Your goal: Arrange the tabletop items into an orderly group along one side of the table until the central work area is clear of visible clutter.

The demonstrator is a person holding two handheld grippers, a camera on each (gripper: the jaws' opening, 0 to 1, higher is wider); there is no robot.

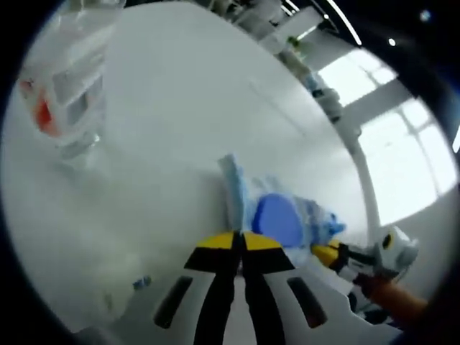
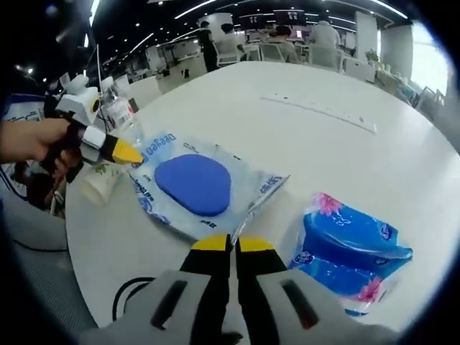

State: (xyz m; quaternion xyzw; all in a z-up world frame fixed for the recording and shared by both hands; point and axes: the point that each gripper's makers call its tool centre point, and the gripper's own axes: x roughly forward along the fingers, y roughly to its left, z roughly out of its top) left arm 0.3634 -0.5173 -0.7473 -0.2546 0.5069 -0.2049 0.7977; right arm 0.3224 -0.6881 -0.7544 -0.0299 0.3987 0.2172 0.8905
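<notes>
1. In the right gripper view my right gripper [image 2: 231,244] has its yellow-tipped jaws pressed together on the near edge of the wet-wipe pack [image 2: 205,185], the flat white-and-blue packet with the blue oval lid. I judge that it pinches the wrapper.
2. My left gripper [image 2: 126,152] comes into the same view from the left and touches the far-left corner of this pack. I cannot tell from here whether it holds the corner.
3. In the left gripper view the left jaws are together at the pack's edge, but the picture is blurred, so I cannot say if they grip it.
4. The tissue pack [image 2: 352,248], blue with pink flowers, lies just right of the wipes, near the table [image 2: 323,136] edge.
5. In the left gripper view a clear plastic container [image 1: 68,93] with an orange mark stands at the far left, well apart from the packs.
6. My judgement: the work is at an early or middle stage. The two packs are near each other at one side, but they are not lined up, and the container is not yet in the group.
</notes>
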